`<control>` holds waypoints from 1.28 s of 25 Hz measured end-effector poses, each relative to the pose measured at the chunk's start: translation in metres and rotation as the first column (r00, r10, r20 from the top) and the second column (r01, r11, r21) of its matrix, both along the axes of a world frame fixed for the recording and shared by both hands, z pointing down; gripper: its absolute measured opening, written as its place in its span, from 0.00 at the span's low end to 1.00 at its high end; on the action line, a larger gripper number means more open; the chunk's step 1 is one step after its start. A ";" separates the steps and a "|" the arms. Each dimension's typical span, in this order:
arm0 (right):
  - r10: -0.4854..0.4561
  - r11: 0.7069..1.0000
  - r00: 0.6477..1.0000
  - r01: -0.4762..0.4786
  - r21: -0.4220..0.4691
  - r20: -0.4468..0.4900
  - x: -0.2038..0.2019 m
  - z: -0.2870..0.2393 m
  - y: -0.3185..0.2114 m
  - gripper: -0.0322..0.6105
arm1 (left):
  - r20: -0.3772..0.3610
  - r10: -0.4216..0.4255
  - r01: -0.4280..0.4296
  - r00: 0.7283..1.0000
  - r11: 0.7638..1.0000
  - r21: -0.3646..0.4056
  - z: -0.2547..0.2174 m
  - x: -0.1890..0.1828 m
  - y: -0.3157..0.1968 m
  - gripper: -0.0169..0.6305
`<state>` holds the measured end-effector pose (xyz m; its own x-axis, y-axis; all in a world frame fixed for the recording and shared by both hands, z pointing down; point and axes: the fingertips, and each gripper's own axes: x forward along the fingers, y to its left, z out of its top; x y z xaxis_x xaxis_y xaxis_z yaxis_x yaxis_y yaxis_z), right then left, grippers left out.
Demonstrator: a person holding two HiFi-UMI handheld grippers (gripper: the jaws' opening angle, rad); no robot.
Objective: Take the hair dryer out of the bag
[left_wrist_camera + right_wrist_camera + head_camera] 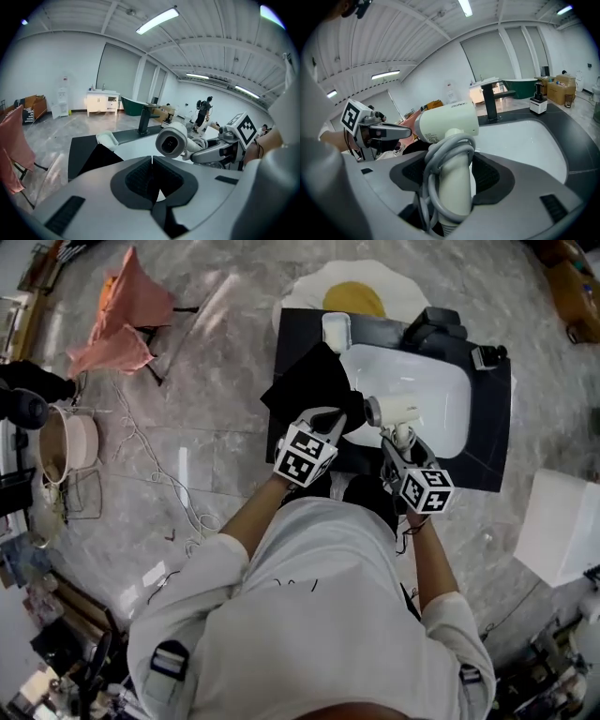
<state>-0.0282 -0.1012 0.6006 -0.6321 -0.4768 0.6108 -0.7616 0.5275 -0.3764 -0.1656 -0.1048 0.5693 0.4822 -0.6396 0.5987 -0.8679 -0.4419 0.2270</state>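
My right gripper point(400, 440) is shut on the handle of the white hair dryer point(394, 411), which it holds above the white sink point(441, 418). In the right gripper view the hair dryer point(450, 124) stands upright between the jaws of the right gripper point(452, 176), with its grey cord point(436, 164) looped round the handle. The black bag point(314, 381) lies crumpled on the counter to the left of the sink. My left gripper point(345, 420) hovers by the bag's near edge. The left gripper point(152, 180) is shut with nothing between its pads, and past it show the bag point(93, 157) and the dryer's nozzle point(171, 140).
The black counter point(492, 442) carries a black faucet point(436, 324), a small white dish point(336, 331) and a small device point(487, 355). An egg-shaped mat point(352, 292) lies behind it. A pink cloth on a rack point(127, 315), a loose cable point(159, 474) and a white box point(562, 526) are on the floor.
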 end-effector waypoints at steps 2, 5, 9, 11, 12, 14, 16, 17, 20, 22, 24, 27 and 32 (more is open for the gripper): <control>-0.019 1.000 1.000 0.019 -0.004 0.006 -0.001 -0.001 -0.004 0.49 | 0.009 -0.006 0.006 1.000 1.000 0.007 -0.004 0.003 -0.001 0.06; -0.065 0.998 0.998 0.065 -0.001 0.023 0.003 -0.001 -0.017 0.49 | 0.020 -0.049 0.049 0.999 0.999 0.009 -0.007 0.010 -0.007 0.06; -0.131 0.991 0.991 0.132 -0.003 0.032 0.033 -0.003 -0.034 0.49 | 0.039 -0.133 0.133 0.990 0.991 0.003 -0.007 0.039 -0.020 0.06; -0.156 0.988 0.987 0.156 0.003 0.041 0.053 -0.007 -0.045 0.49 | 0.052 -0.172 0.172 0.984 0.985 0.004 -0.011 0.056 -0.029 0.06; -0.168 0.986 0.985 0.167 0.010 0.042 0.063 -0.009 -0.052 0.49 | 0.062 -0.186 0.186 0.981 0.983 0.005 -0.011 0.065 -0.033 0.06; -0.181 0.984 0.983 0.180 0.020 0.043 0.084 -0.010 -0.067 0.49 | 0.088 -0.202 0.202 0.975 0.979 0.004 -0.010 0.083 -0.043 0.06; -0.176 0.984 0.983 0.175 0.018 0.054 0.105 -0.010 -0.079 0.49 | 0.115 -0.211 0.212 0.971 0.977 0.004 -0.009 0.100 -0.051 0.06; -0.170 0.986 0.984 0.169 0.015 0.061 0.115 -0.009 -0.084 0.49 | 0.125 -0.216 0.217 0.968 0.976 0.002 -0.008 0.107 -0.055 0.06; -0.154 0.988 0.985 0.154 0.009 0.077 0.138 -0.005 -0.098 0.49 | 0.145 -0.232 0.235 0.962 0.972 -0.009 -0.004 0.121 -0.066 0.06; -0.152 0.988 0.985 0.152 0.011 0.078 0.152 -0.004 -0.105 0.49 | 0.152 -0.236 0.242 0.960 0.970 -0.018 -0.001 0.131 -0.072 0.06; -0.142 0.990 0.987 0.141 0.014 0.073 0.169 -0.003 -0.111 0.49 | 0.154 -0.228 0.235 0.961 0.971 -0.033 0.004 0.146 -0.078 0.06; -0.105 0.994 0.993 0.104 0.017 0.057 0.199 0.000 -0.119 0.49 | 0.143 -0.205 0.215 0.968 0.975 -0.058 0.015 0.172 -0.087 0.06; -0.031 0.999 0.999 0.031 0.014 -0.008 0.249 0.009 -0.133 0.49 | 0.109 -0.176 0.186 0.978 0.978 -0.095 0.031 0.210 -0.105 0.06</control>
<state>0.2205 -0.2341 0.6095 -0.6421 -0.4656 0.6091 -0.7476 0.5563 -0.3628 0.0448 -0.2096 0.6007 0.2989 -0.6425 0.7056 -0.9518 -0.2537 0.1722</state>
